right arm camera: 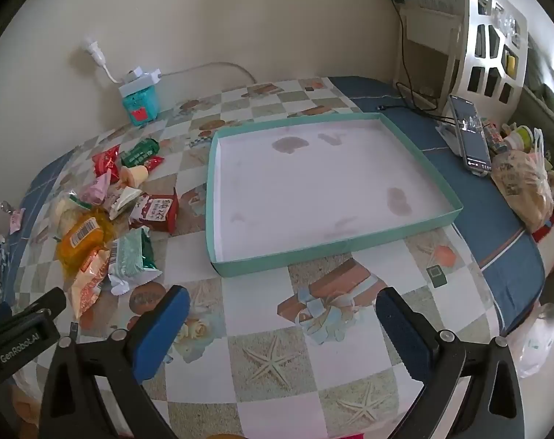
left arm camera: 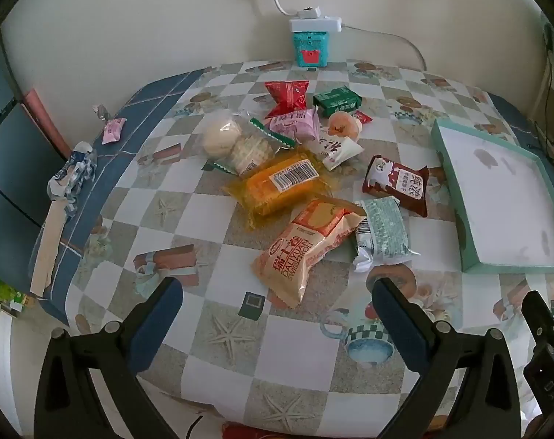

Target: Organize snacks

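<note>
Both grippers, left gripper and right gripper, hang wide and empty; best to pinch the Swiss roll pack nearest the teal tray by its middle.

Left wrist view: near, angled down at snack pile. Right: down at tray. Both share both.

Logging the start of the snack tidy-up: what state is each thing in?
Left gripper: open, holding nothing.
Right gripper: open, holding nothing.
Tray: nothing in it, stained inside.
Snacks: loose pile on the table, none in the tray.
Swiss roll: sealed, lying flat, nearest the left gripper.
Phone: propped up, screen on.
</note>
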